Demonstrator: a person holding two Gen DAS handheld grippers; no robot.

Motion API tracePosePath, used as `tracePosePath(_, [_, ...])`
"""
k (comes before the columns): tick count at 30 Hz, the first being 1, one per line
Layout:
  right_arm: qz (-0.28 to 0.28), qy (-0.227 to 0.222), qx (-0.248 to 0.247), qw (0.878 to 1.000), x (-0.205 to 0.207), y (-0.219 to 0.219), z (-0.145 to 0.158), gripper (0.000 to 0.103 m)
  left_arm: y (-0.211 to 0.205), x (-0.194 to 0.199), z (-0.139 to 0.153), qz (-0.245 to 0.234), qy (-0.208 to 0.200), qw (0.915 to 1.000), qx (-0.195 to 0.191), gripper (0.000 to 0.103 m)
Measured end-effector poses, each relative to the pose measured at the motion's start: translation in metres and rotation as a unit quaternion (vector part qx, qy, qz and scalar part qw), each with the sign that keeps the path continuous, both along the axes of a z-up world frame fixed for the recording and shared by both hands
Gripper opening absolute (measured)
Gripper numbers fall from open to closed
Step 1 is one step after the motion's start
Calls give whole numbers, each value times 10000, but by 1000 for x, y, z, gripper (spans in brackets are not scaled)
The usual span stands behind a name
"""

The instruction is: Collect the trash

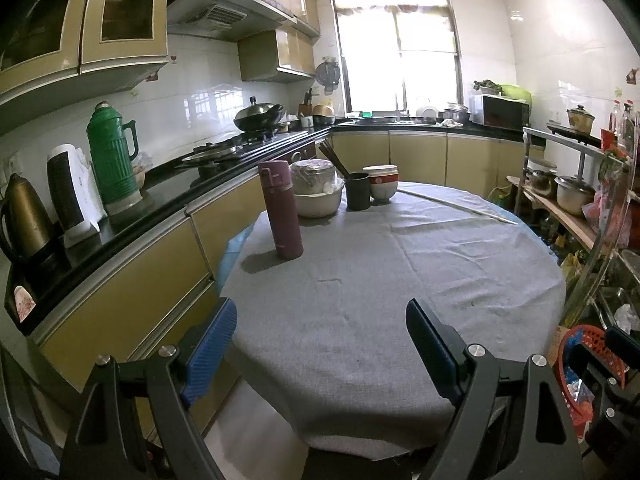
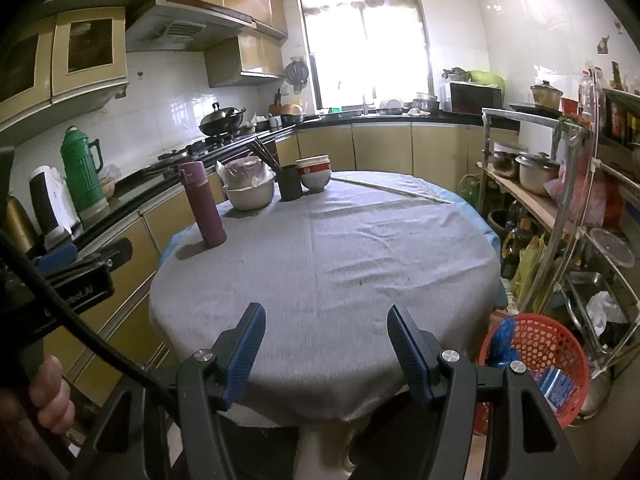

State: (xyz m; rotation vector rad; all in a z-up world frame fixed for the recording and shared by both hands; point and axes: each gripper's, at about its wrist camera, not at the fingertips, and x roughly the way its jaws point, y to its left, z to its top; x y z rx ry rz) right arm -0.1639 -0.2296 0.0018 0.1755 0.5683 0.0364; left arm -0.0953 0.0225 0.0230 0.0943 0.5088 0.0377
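An orange-red perforated plastic basket (image 2: 536, 364) holding a crumpled blue bag (image 2: 505, 340) and a blue-and-white carton (image 2: 560, 386), the only trash visible, sits on the floor just right of the right gripper (image 2: 325, 348), whose blue-padded jaws stand partly apart with nothing between them. Its contents look light and crushable, best pinched at a loose fold. The left gripper (image 1: 320, 348), wide apart and empty over the grey-clothed round table (image 1: 380, 280), glimpses only the basket's rim; the right view alone shows what it holds.

Home kitchen, gas stove (image 1: 224, 152) with wok (image 1: 258, 114), range hood (image 1: 224, 12), microwave (image 1: 502, 111), cloth-covered table (image 1: 400, 280)
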Motion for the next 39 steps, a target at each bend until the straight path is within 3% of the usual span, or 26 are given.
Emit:
tracePosePath(27, [2,-45,19,10000,2,0,3,67,-1,1,0,-39,49,10000,-18,87])
tracePosePath(39, [39,-104,134,9998,30,-6,9,67,-2,13,-3,70,175,9998,42,87])
